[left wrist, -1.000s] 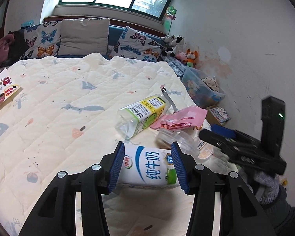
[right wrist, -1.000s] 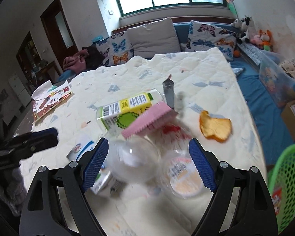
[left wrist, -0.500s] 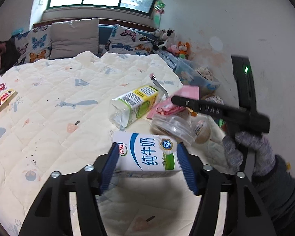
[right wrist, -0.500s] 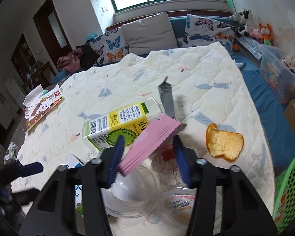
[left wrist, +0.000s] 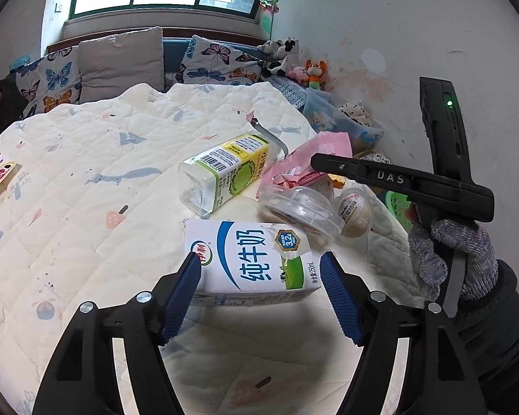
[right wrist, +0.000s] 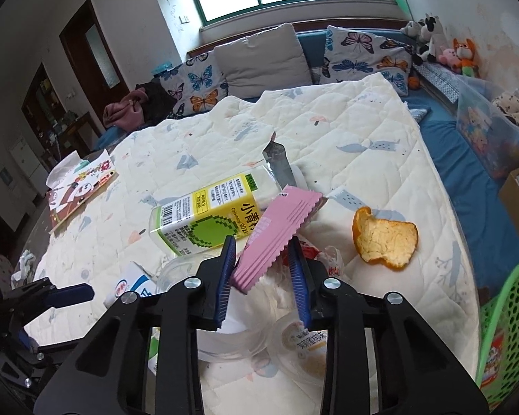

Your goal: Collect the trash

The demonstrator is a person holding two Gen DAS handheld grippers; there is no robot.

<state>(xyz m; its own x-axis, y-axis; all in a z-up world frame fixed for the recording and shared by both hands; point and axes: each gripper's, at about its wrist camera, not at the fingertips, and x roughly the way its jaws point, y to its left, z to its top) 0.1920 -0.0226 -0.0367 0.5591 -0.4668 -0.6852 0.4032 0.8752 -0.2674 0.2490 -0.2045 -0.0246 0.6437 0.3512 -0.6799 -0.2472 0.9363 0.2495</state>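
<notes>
My left gripper (left wrist: 259,294) has its blue pads around a white milk carton (left wrist: 251,259) lying on the quilt; the right pad shows a small gap. My right gripper (right wrist: 264,276) is closing around a pink wrapper (right wrist: 276,238), its jaws narrow, above a clear plastic cup (right wrist: 225,339). A clear bottle with a yellow-green label (right wrist: 207,214) lies behind the wrapper. An orange peel (right wrist: 384,238) lies to the right. A lidded dessert cup (left wrist: 354,209) sits next to the clear cup (left wrist: 301,207).
A green basket (right wrist: 505,328) stands off the bed's right edge. A silver wrapper (right wrist: 278,164) lies behind the bottle. A picture book (right wrist: 79,186) is at the left. Pillows and plush toys line the back. A plastic bin (right wrist: 491,138) sits right.
My right gripper has moved forward over the cups and narrowed around the pink wrapper. My left gripper has opened slightly around the milk carton, which now sits further forward.
</notes>
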